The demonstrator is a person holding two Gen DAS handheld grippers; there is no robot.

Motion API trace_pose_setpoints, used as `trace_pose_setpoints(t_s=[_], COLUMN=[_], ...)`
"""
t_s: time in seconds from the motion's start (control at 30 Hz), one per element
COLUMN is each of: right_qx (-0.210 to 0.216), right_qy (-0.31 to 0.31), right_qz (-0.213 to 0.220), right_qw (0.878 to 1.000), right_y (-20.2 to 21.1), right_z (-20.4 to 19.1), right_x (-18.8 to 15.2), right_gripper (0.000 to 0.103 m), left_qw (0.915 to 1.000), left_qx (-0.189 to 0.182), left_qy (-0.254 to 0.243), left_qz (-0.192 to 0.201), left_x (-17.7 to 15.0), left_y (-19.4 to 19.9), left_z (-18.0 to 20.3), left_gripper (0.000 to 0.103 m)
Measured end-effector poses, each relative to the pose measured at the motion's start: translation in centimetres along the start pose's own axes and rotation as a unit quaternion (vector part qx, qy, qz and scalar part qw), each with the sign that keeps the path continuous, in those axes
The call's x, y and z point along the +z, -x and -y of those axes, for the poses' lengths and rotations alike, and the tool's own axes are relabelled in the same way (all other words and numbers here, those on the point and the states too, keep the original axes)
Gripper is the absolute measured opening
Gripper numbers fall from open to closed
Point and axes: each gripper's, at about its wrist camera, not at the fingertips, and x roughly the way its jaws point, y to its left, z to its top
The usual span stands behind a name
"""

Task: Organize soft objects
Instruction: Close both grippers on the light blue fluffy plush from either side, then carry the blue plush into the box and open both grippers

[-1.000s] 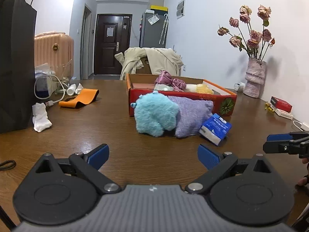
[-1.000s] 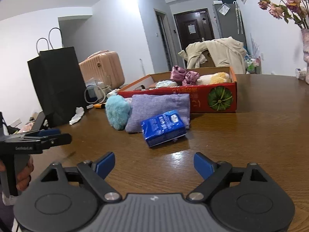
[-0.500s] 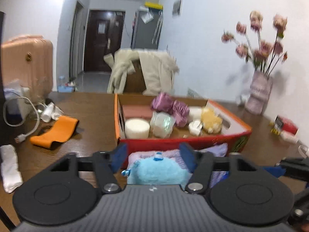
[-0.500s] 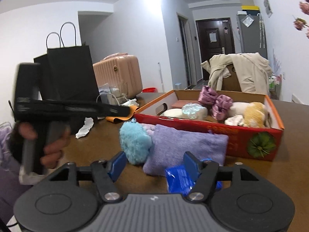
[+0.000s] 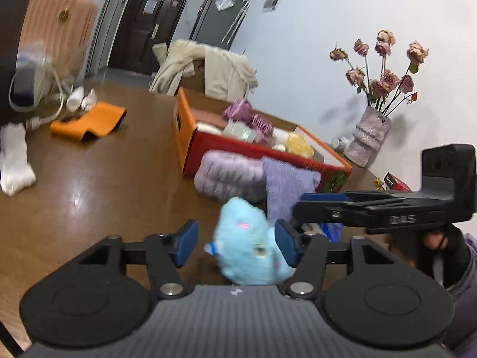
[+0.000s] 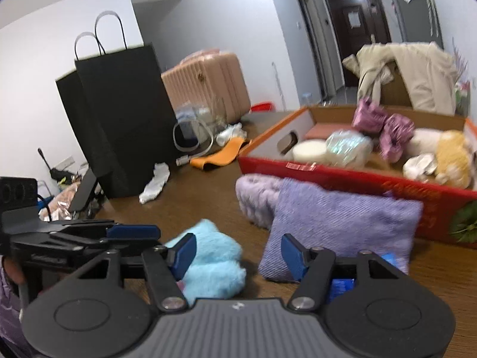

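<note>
A light blue plush [image 5: 241,247] lies on the table between the jaws of my left gripper [image 5: 236,246]. It touches the right pad, a gap shows at the left pad, and the jaws are opening. My right gripper [image 6: 238,256] is closing with bare table between its pads. The plush [image 6: 211,265] is by its left pad and a purple knitted cloth [image 6: 337,223] is behind its right pad. A blue tissue pack [image 6: 342,286] lies under its right finger. Behind stands the red box [image 6: 328,176] of soft things. A fluffy lilac piece [image 5: 226,176] lies by the cloth [image 5: 289,185].
A black paper bag [image 6: 119,119] stands at the left, with a white cloth [image 5: 15,164], an orange band [image 5: 89,119] and a cable near it. A vase of dried roses [image 5: 369,140] stands by the wall. A gloved hand [image 5: 441,244] holds the right gripper [image 5: 301,205].
Both grippers have moved in to the pile before the box. The blue plush has come away from the cloth toward me, uncovering the lilac piece. Both pairs of jaws are narrower than a second ago.
</note>
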Motion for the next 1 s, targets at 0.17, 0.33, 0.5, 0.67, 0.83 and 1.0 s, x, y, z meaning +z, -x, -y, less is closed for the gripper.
trace_pose_setpoints(t_s=[0.17,0.33,0.5,0.67,0.83,1.0], right_qx=[0.016,0.043,0.033,0.068,0.08,0.079], right_qy=[0.002,-0.044,-0.05,-0.062,-0.062,-0.079], right_qz=[-0.037,-0.045,-0.034,-0.049,-0.051,-0.054], right_qw=[0.999,0.997,0.998,0.995,0.994,0.992], right_y=[-2.7,-3.3,-1.2,-1.3,-1.6,-1.7], right_z=[-0.4,0.4,0.7,0.7,0.2,0.4], right_x=[-0.5,-1.2,-1.2,-2.2,-2.5,-2.7], right_gripper=[0.054,0.049,0.047,0.042,0.042,0.042], left_qw=[0.9992,0.9987,0.9975,0.9949,0.9945,0.9944], left_qx=[-0.03,-0.028,-0.03,-0.045,-0.049,-0.05], left_qy=[0.016,0.03,0.052,0.079,0.081,0.082], left_qz=[-0.019,-0.032,-0.036,-0.042,-0.046,-0.046], left_x=[-0.8,-0.9,-0.8,-0.5,-0.6,-0.6], left_y=[-1.2,-1.7,-1.8,-1.9,-1.9,-2.0], left_z=[-0.7,-1.2,-1.9,-2.9,-2.8,-2.8], left_gripper=[0.062,0.051,0.05,0.042,0.039,0.038])
